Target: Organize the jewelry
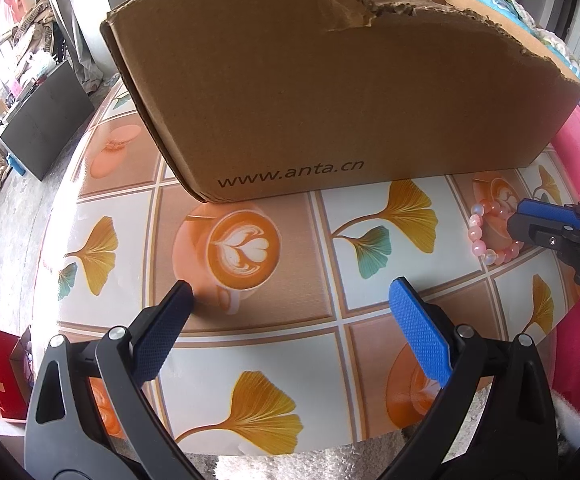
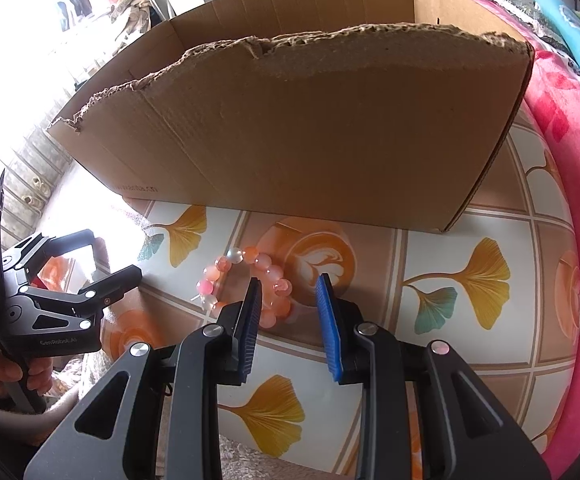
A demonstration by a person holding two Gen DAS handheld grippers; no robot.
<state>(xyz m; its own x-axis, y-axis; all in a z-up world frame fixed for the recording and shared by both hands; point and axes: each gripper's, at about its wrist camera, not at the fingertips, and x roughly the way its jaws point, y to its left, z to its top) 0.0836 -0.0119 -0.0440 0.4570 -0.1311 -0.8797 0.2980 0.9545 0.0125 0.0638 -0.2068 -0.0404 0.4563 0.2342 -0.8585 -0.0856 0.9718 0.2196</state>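
A pink and white bead bracelet (image 2: 245, 284) lies on the patterned table in front of an open cardboard box (image 2: 310, 136). My right gripper (image 2: 290, 292) is open, its fingers straddling the bracelet's right side, the left finger over the beads. In the left wrist view the bracelet (image 1: 486, 236) shows at the right with the right gripper (image 1: 538, 224) over it. My left gripper (image 1: 290, 286) is open and empty above the table, in front of the box (image 1: 330, 92).
The round table (image 1: 249, 344) has a coffee and ginkgo-leaf print cloth. A pink blanket (image 2: 570, 128) lies to the right. A red bag (image 1: 1, 372) and a dark cabinet (image 1: 45, 120) stand on the floor at left.
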